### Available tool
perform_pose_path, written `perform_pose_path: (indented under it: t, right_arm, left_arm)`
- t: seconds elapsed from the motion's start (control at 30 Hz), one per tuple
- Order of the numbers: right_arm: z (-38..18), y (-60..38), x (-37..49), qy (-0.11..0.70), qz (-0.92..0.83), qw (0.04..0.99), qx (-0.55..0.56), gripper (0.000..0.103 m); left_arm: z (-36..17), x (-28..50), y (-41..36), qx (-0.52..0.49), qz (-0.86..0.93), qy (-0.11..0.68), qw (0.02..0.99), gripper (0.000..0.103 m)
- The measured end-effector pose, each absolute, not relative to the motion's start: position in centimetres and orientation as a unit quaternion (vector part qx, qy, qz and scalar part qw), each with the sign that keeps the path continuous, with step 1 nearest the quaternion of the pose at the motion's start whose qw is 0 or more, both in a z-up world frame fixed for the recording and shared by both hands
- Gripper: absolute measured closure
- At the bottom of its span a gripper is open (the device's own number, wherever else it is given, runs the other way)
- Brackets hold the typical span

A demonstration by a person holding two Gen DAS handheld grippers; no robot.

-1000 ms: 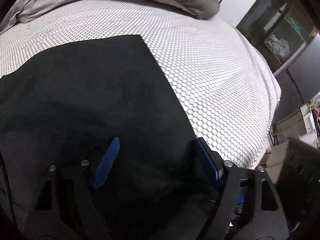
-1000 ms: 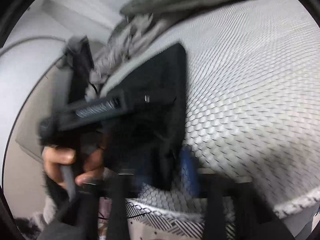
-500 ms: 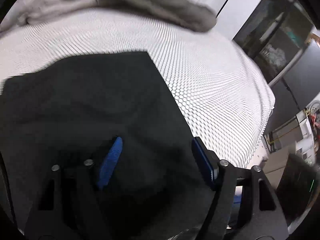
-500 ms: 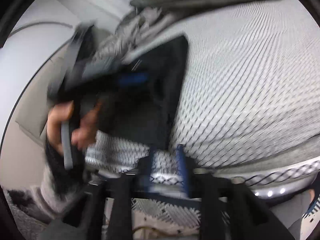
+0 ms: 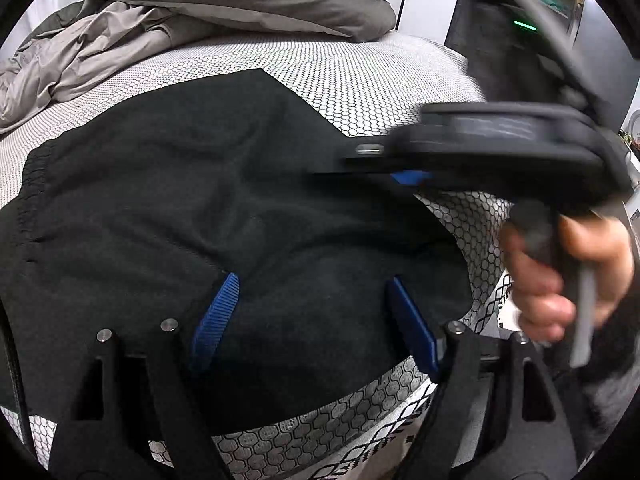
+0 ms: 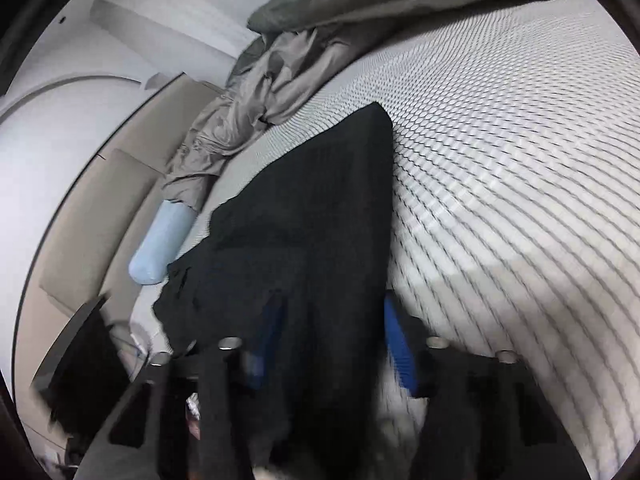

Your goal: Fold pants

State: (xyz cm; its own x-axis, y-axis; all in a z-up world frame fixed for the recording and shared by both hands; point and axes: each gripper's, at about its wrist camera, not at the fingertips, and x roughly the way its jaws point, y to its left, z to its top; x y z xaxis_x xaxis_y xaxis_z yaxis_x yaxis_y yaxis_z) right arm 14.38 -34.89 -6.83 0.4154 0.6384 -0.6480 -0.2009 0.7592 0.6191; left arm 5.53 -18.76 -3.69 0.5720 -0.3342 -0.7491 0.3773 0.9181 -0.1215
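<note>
Your left tongs [image 5: 312,312] hover spread wide over the black pants [image 5: 192,208] on the bed [image 5: 360,76]; right tongs [image 6: 332,344] gape too, straddling the fabric.

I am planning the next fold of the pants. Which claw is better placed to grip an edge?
Probably right. The right claw is open with a side edge of the pants between its fingers; the left claw is open above cloth, away from that edge.

Pants [image 5: 208,200] on mattress [image 5: 360,76], duvet [image 5: 224,4] behind.
</note>
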Motion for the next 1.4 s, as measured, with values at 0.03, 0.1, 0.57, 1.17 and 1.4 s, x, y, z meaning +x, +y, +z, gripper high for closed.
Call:
perform_pose_path:
  t: [0.03,0.1,0.57,1.17,1.4]
  right_arm:
    - [-7.2,-34.0,16.0,0.486,0.253,0.806,0.226,0.085]
    - [-7.1,-33.2,18.3,0.493,0.259,0.801,0.219,0.092]
    - [-7.0,-36.7,18.4,0.507,0.27,0.781,0.245,0.076]
    - [-1.1,-30.9,7.7,0.4,0.208,0.892,0.022,0.052]
    - [-1.2,-24.2,9.5,0.373,0.174,0.91,-0.053,0.052]
  left_arm:
    - [-3.7,5.9,-18.1,0.024,-0.202,0.416,0.886,0.028]
    - [-3.5,5.5,-16.6,0.012,-0.208,0.41,0.888,0.028]
    - [0.4,4.3,-8.1,-0.075,-0.185,0.365,0.909,0.027]
    - [1.1,4.4,-1.2,-0.03,-0.124,0.356,0.926,0.028]
    - [-1.4,8.5,-3.8,0.046,-0.11,0.413,0.903,0.028]
